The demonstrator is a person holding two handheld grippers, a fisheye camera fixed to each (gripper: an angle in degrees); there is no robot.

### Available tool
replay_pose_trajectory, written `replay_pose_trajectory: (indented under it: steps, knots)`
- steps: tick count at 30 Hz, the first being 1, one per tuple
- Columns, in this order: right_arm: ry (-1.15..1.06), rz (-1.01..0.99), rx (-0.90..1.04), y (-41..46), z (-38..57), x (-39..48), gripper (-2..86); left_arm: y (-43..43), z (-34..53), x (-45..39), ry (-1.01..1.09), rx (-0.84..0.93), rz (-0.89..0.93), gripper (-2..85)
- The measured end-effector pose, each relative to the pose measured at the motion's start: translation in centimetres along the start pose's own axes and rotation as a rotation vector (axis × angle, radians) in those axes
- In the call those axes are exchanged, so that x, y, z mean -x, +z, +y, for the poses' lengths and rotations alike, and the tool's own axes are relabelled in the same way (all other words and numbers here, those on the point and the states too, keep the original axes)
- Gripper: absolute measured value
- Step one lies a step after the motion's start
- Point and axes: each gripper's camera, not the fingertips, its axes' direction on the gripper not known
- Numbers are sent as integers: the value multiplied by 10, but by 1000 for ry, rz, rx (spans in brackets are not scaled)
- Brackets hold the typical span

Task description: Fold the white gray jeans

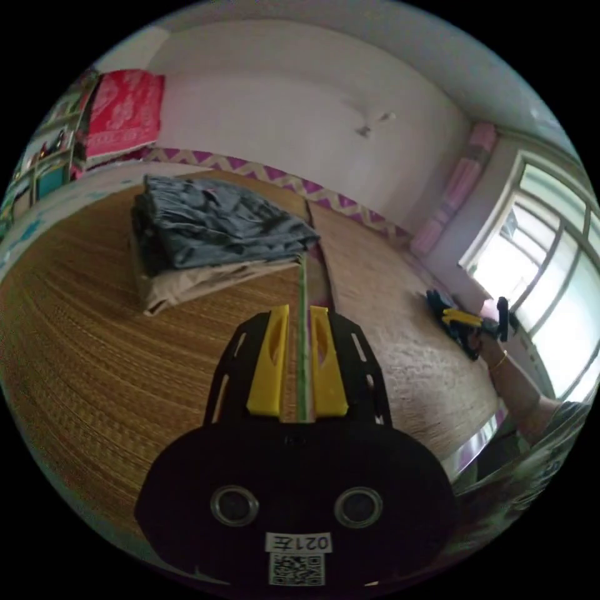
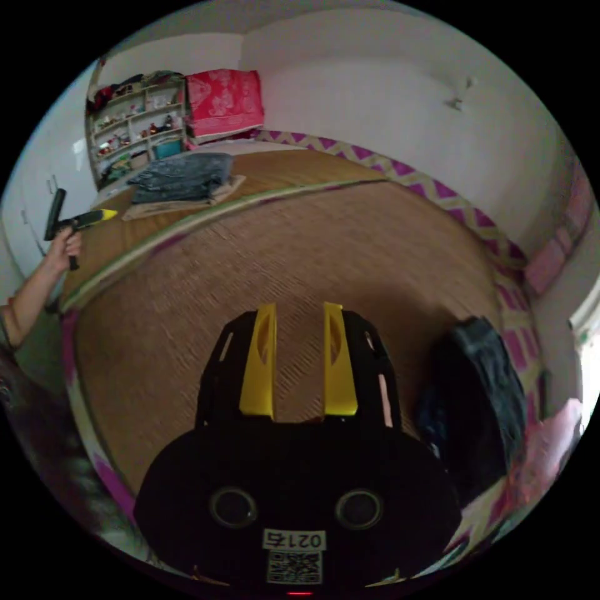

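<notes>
Left tongs [image 1: 299,325]: jaws narrowly parted, empty, above a woven mat [image 1: 94,362]; folded clothes stack [image 1: 206,234] ahead, gray on top. Right tongs [image 2: 299,325]: jaws wider, empty, over the mat; dark heap [image 2: 478,400] just beside them. Which garment is the jeans cannot be told. Right view adds shelves [image 2: 134,122]; left view, a window [image 1: 544,262].

**Daylight from one side, soft edges**

I get daylight from the window [image 1: 550,262] in the left gripper view; its panes are blown out to white glare. The wall [image 1: 281,119] is evenly lit and shadows are faint. The right gripper view is dimmer, and the woven mat [image 2: 325,250] smears with motion blur. Both views bend strongly toward their round black borders, where detail softens.
</notes>
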Motion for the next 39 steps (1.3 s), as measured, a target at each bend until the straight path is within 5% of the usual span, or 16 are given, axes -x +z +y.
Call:
replay_pose_trajectory:
  steps: [6, 14, 22, 32, 39]
  knots:
    - [89, 388, 8, -14, 64, -59, 132, 42, 31, -129, 169, 34, -11, 57]
    - [-73, 369, 160, 43, 50, -55, 141, 76, 56, -209, 228, 96, -42, 4]
    - [-196, 634, 262, 100, 29, -28, 108, 66, 81, -243, 306, 67, -91, 25]
    - [358, 388, -4, -93, 10, -128, 51, 56, 99, -235, 318, 116, -31, -5]
    - [65, 322, -165, -235, -22, -35, 47, 40, 104, -245, 307, 95, 23, 63]
